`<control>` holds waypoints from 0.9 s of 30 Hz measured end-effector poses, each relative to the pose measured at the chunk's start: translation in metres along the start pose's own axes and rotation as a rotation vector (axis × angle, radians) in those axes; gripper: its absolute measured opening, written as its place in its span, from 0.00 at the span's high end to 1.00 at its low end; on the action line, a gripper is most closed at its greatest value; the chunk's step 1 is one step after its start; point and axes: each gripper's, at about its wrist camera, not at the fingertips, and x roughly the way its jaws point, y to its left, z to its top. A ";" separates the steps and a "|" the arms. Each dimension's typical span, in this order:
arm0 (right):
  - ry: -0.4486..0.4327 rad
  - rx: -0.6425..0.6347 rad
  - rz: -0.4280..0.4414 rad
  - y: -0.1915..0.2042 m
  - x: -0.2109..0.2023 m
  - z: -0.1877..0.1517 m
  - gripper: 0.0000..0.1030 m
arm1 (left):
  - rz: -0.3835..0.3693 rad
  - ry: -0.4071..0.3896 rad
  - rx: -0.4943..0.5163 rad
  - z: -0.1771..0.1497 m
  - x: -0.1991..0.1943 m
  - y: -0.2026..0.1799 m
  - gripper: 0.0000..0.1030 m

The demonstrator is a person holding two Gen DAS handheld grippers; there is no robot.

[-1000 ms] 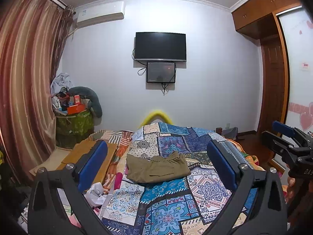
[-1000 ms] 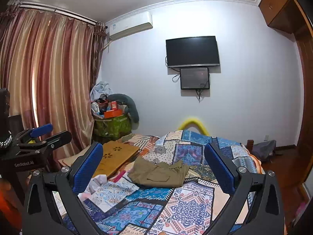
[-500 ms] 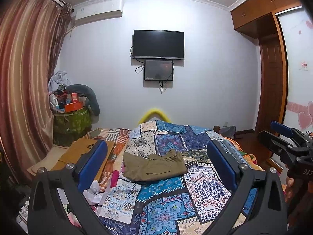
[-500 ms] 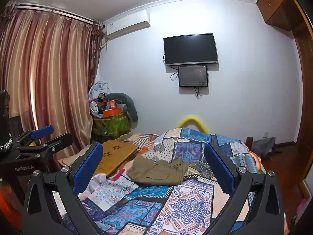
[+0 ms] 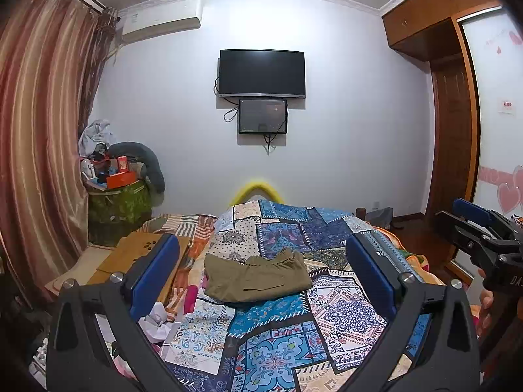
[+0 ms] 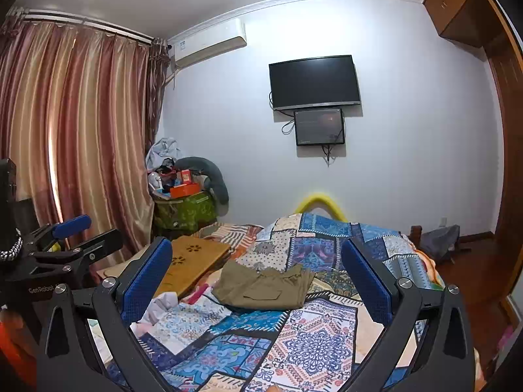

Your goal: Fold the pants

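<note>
Both tongs stand apart and empty: left gripper (image 5: 261,271), right gripper (image 6: 256,272). Olive pants (image 5: 256,277) lie folded mid-quilt (image 5: 336,310), straight ahead, well off, long axis crosswise; neither hand looks clearly nearer.

Bare quilt (image 5: 340,313) lies open before the pants (image 5: 258,281).

I am seeing the pants (image 5: 258,277) lying on the quilt (image 5: 294,326), near the middle of the bed. A board (image 6: 193,261) is lying to their left, and the TV (image 5: 261,73) is hanging on the wall behind.
</note>
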 end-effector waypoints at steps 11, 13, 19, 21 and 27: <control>0.000 0.002 -0.003 -0.001 0.001 0.000 0.00 | -0.019 0.003 0.009 0.000 -0.001 0.000 0.00; -0.002 0.005 -0.004 -0.001 0.000 0.000 0.00 | -0.024 0.005 0.015 0.000 -0.001 0.000 0.00; -0.004 0.009 -0.009 0.000 0.000 -0.001 0.00 | -0.033 0.008 0.011 0.000 -0.001 0.000 0.00; -0.005 0.010 -0.011 0.000 0.001 -0.001 0.00 | -0.036 0.011 0.011 0.000 -0.001 0.000 0.00; -0.004 0.017 -0.013 -0.002 0.002 -0.003 0.00 | -0.034 0.016 0.013 0.000 0.001 -0.001 0.00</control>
